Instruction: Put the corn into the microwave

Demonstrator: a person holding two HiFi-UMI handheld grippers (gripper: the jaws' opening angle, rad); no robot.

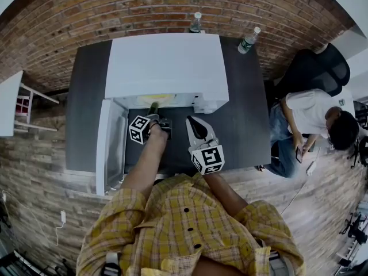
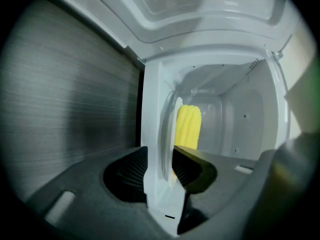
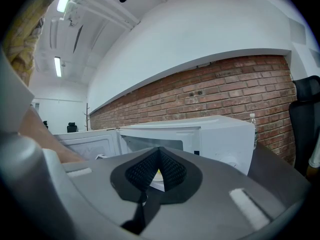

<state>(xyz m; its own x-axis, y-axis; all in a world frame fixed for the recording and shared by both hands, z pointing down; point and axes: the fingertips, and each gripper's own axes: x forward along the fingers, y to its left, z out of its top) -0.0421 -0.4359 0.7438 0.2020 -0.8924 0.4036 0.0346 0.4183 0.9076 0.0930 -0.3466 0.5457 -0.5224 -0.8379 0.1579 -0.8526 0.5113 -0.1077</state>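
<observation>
A yellow corn cob (image 2: 189, 126) lies on a white plate (image 2: 167, 134) inside the white microwave (image 1: 167, 62). The microwave door (image 1: 112, 145) hangs open to the left. My left gripper (image 2: 159, 171) reaches into the mouth of the oven (image 1: 156, 117). Its jaws stand on either side of the plate's rim, apart from it, so it is open. The corn lies just beyond the fingertips. My right gripper (image 1: 195, 122) hovers in front of the microwave, to the right of the opening. It is shut, with its tips (image 3: 159, 154) meeting and nothing held.
The microwave stands on a dark table (image 1: 86, 108) against a brick wall. Two water bottles (image 1: 196, 22) (image 1: 249, 40) stand behind it. A person (image 1: 313, 117) sits at the right beside a black chair (image 1: 319, 68).
</observation>
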